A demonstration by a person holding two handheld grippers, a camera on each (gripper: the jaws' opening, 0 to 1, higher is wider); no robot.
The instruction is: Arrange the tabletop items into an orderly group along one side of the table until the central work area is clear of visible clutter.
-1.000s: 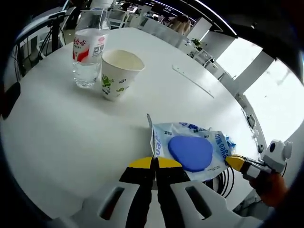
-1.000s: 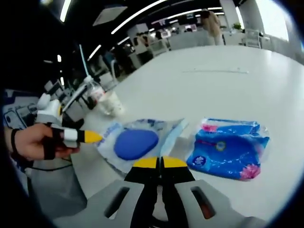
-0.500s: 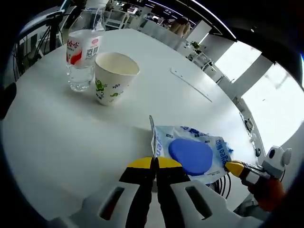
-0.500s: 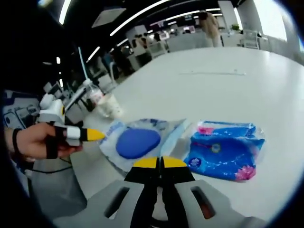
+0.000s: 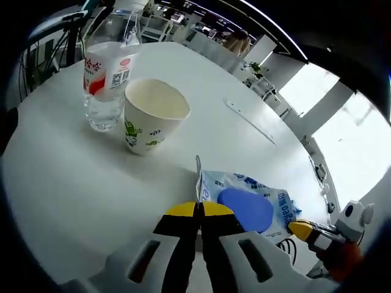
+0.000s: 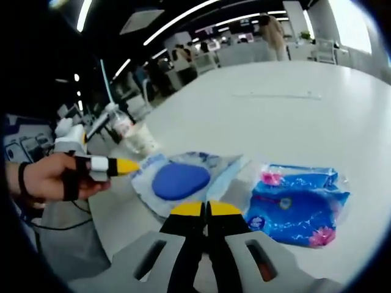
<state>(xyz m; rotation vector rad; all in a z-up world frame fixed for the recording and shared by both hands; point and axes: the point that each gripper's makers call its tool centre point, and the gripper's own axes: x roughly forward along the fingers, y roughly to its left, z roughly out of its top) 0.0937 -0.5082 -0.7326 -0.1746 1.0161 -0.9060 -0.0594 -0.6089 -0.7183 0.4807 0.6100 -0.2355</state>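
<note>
Blue and clear plastic make up the flat packet [image 5: 244,204] that lies near the desk [image 5: 79,177] edge, a rounded blue pad showing through its wrapper. In the left gripper view it sits just beyond and to the right of the left claw [image 5: 199,209], whose 2 yellow-tipped jaws are pressed together with nothing between them. One corner of the packet sticks up close to those tips; whether they touch it cannot be told.

In the right gripper view the same packet [image 6: 183,180] lies just past the right claw [image 6: 205,209], which is also pressed together and holds nothing. Just beside the packet, on its right in this view, lies a blue tissue pack [image 6: 297,204] with pink flower marks, its near edge meeting the packet's clear wrapper.

Farther from the packet, toward the desk's middle in the left gripper view, a paper cup [image 5: 153,116] with green print stands upright and open. Touching or nearly touching it on the far side stands a clear water bottle [image 5: 105,76] with a red and white label. Well beyond the packet a long thin white strip [image 5: 249,121] lies flat on the desk.

At the packet's right edge in the left gripper view the right claw's yellow tip [image 5: 302,229] comes in. In the right gripper view a hand [image 6: 52,177] with a dark strap holds the left claw, its yellow tip at the packet's left edge.
</note>
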